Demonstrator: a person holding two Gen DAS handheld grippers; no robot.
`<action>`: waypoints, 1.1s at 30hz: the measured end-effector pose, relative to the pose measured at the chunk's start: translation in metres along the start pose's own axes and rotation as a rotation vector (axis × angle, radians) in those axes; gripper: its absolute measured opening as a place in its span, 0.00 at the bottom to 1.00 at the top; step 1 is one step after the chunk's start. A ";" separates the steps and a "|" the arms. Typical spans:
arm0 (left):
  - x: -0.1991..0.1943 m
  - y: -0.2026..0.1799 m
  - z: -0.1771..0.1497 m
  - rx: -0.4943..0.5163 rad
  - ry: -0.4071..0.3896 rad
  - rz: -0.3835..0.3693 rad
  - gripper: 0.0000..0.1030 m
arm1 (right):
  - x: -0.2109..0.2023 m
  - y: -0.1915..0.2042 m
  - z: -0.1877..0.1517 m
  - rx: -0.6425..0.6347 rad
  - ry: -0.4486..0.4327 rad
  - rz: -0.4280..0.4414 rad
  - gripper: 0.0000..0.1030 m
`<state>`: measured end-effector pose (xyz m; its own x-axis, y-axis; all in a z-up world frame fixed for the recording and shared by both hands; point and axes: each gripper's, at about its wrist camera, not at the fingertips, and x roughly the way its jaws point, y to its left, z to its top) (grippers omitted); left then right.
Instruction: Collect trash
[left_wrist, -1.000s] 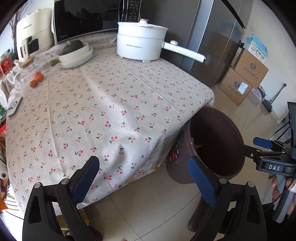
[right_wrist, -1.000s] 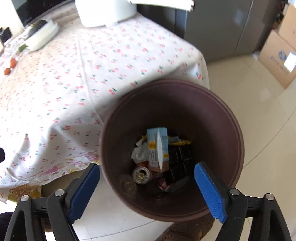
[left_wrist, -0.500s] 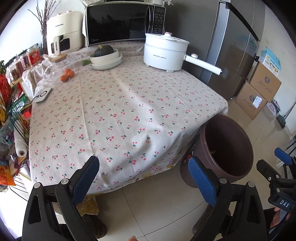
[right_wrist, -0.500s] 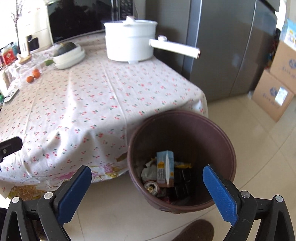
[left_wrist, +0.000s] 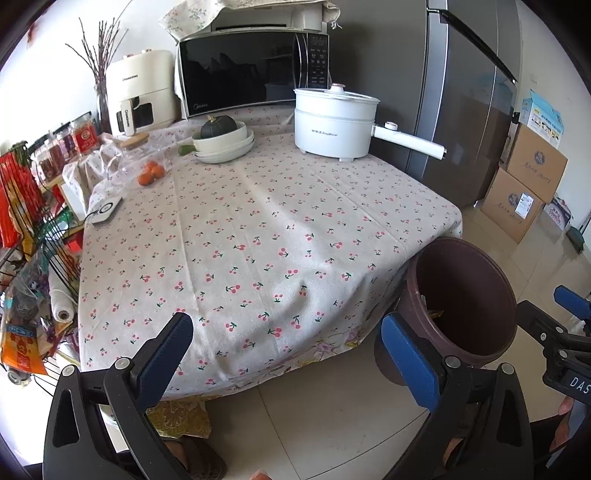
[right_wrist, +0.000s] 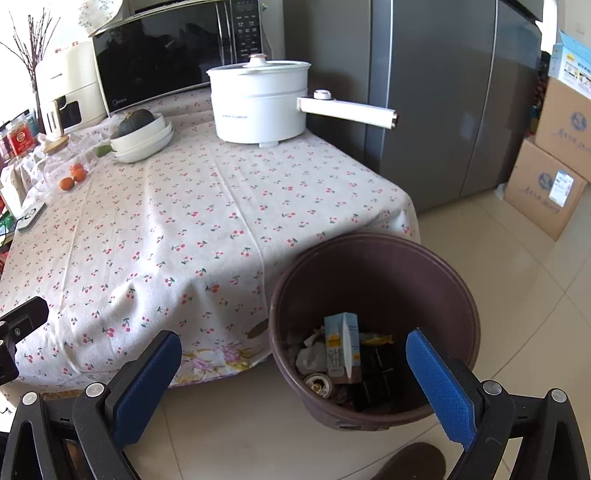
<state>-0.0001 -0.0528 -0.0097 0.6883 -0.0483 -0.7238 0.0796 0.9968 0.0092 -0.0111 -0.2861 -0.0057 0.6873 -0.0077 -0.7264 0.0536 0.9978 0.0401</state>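
Beside the tabletop (right_wrist: 207, 236), the brown bin (right_wrist: 373, 258) holds a carton (right_wrist: 341, 341) and can (right_wrist: 318, 384), visible only from the right gripper (right_wrist: 293, 373). Its fingers have just spread wide, empty; the left gripper (left_wrist: 284, 363) gapes too.

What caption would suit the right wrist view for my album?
Open right gripper above a brown bin of trash beside a cherry-print tablecloth.

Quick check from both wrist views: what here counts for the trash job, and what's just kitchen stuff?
Job: brown bin; in it, carton, can, crumpled paper, dark wrappers.

Bystanders: white pot, bowls with squash, oranges, microwave, cardboard boxes.
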 end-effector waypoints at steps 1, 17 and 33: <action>0.000 -0.001 0.000 0.001 0.000 -0.002 1.00 | 0.000 0.000 0.000 -0.003 -0.001 -0.004 0.97; -0.004 -0.007 -0.003 0.008 -0.006 -0.011 1.00 | 0.004 0.009 -0.006 -0.053 0.010 -0.018 0.98; -0.007 -0.012 -0.004 0.019 -0.007 -0.018 1.00 | 0.006 0.007 -0.006 -0.049 0.017 -0.016 0.98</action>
<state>-0.0084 -0.0639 -0.0077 0.6919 -0.0669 -0.7188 0.1059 0.9943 0.0094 -0.0110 -0.2783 -0.0139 0.6745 -0.0233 -0.7379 0.0285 0.9996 -0.0055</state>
